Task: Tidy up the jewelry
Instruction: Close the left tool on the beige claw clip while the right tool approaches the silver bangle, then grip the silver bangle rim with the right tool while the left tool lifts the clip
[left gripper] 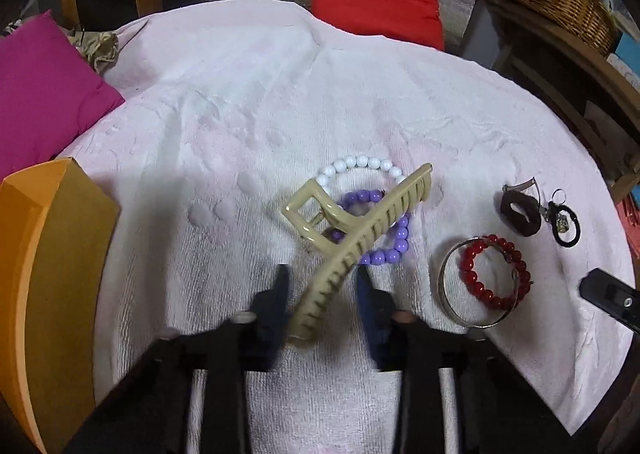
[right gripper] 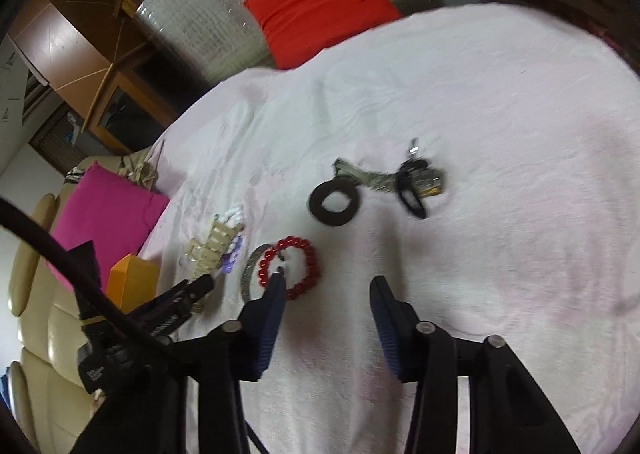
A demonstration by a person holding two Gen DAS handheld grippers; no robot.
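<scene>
Covering purple beads, beige hair clip, blurred left claw

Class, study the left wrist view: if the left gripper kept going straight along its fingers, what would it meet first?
Most likely the beige claw clip: the left gripper already has the clip's lower end between its fingers. The purple bead bracelet lies under the clip, beyond.

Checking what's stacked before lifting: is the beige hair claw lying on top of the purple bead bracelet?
Yes, the beige hair claw crosses over the purple bead bracelet, hiding part of its loop.
</scene>
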